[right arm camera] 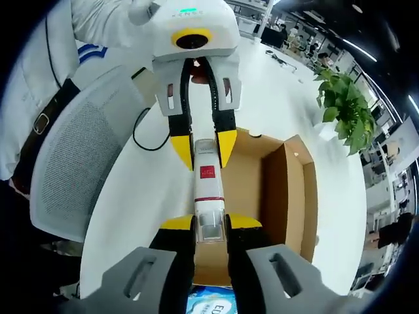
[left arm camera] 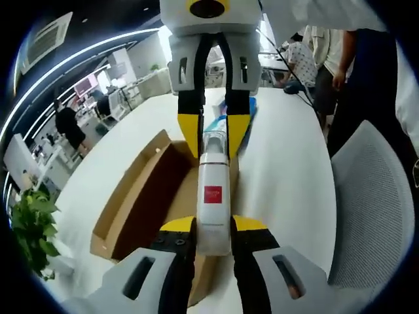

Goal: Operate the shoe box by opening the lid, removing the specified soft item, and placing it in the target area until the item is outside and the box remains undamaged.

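A white tube (left arm camera: 213, 180) with a red square label and a clear cap hangs level over the open brown cardboard shoe box (left arm camera: 141, 196), and both grippers hold it. My left gripper (left arm camera: 213, 226) is shut on the tube's plain end. My right gripper (left arm camera: 214, 134) comes in from the top of the left gripper view and is shut on the cap end. In the right gripper view, the right gripper (right arm camera: 211, 224) clamps the cap end of the tube (right arm camera: 208, 180) and the left gripper (right arm camera: 204, 149) clamps the far end. Below lies the box (right arm camera: 278, 190), its lid folded out flat.
The box rests on a white table (left arm camera: 281, 170). A blue-and-white packet (right arm camera: 211, 304) lies by the box's end. A grey mesh chair (left arm camera: 373, 203) stands at the table's edge beside a person (right arm camera: 39, 78). A potted plant (right arm camera: 340, 98) is past the box.
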`<state>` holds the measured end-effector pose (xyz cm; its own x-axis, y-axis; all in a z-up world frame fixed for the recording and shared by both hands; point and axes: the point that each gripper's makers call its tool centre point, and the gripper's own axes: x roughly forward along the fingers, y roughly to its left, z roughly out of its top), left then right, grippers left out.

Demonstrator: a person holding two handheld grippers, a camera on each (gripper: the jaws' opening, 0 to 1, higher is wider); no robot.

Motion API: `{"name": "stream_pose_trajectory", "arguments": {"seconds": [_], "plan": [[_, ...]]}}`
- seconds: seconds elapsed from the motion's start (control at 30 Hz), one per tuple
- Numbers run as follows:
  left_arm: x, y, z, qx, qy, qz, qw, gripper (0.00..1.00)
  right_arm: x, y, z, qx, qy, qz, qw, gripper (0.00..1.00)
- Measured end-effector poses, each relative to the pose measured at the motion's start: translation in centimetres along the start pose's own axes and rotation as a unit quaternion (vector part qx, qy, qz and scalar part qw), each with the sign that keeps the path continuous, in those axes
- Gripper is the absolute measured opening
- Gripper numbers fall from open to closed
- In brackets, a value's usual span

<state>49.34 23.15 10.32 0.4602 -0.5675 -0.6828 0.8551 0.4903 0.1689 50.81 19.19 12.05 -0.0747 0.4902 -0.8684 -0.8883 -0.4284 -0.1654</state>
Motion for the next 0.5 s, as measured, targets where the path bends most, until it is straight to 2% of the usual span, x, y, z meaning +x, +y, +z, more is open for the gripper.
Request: {"name": "stream_pose_trajectory", "arguments": {"seconds": [0.1,0.3,0.5], "plan": [[0.03,-0.03,0.09,-0.008,-0.017,0.003,0.9998,0.19,-0.21,-0.04,0.05,-0.004,-0.002,-0.001,1.0000,0.15],[0.26,-0.35,0.15,-0.012,-0.018,0.004,0.9998,0.19,-0.30,0.28,0.18,-0.016,0.006,0.002,0.9999,0.15],[0.23,-0.27,0.29,-0.017,-0.032,0.009,0.9993,0.18,-0.76,0.33,0.49,-0.023,0.005,-0.001,0.9997,0.15]]}}
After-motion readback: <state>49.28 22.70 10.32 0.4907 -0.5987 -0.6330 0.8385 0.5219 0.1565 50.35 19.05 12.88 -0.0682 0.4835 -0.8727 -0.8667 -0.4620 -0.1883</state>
